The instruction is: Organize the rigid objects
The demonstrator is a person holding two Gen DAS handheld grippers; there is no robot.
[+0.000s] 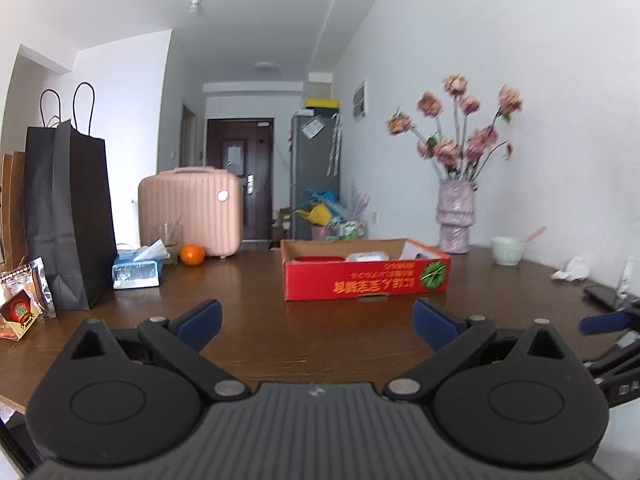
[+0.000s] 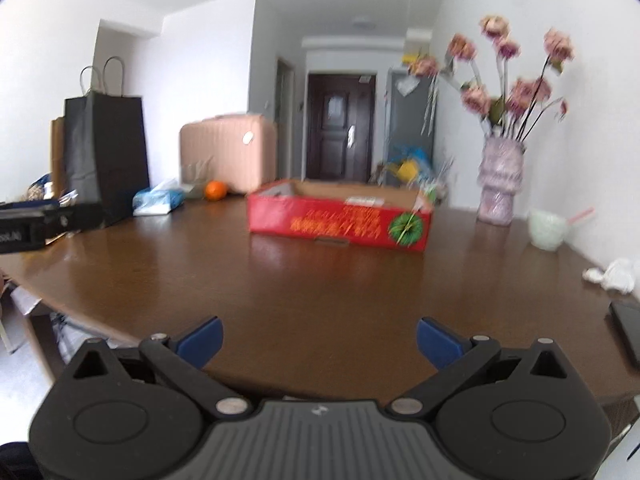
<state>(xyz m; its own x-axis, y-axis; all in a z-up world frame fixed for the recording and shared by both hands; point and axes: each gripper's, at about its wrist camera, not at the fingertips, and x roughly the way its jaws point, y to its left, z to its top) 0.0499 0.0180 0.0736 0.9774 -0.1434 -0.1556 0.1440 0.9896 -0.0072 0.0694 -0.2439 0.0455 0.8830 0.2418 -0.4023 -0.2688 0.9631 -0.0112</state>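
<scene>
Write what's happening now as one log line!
left tool: open, empty | right tool: open, empty | red box: on table, ahead | orange: by suitcase

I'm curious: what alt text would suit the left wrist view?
An open left gripper hovers over a brown table, facing a red cardboard box. A black paper bag, tissue pack and orange stand left; a flower vase right.

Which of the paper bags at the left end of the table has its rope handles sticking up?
The black paper bag. Its two loop handles stand upright, while the brown paper bag tucked behind it shows none.
</scene>
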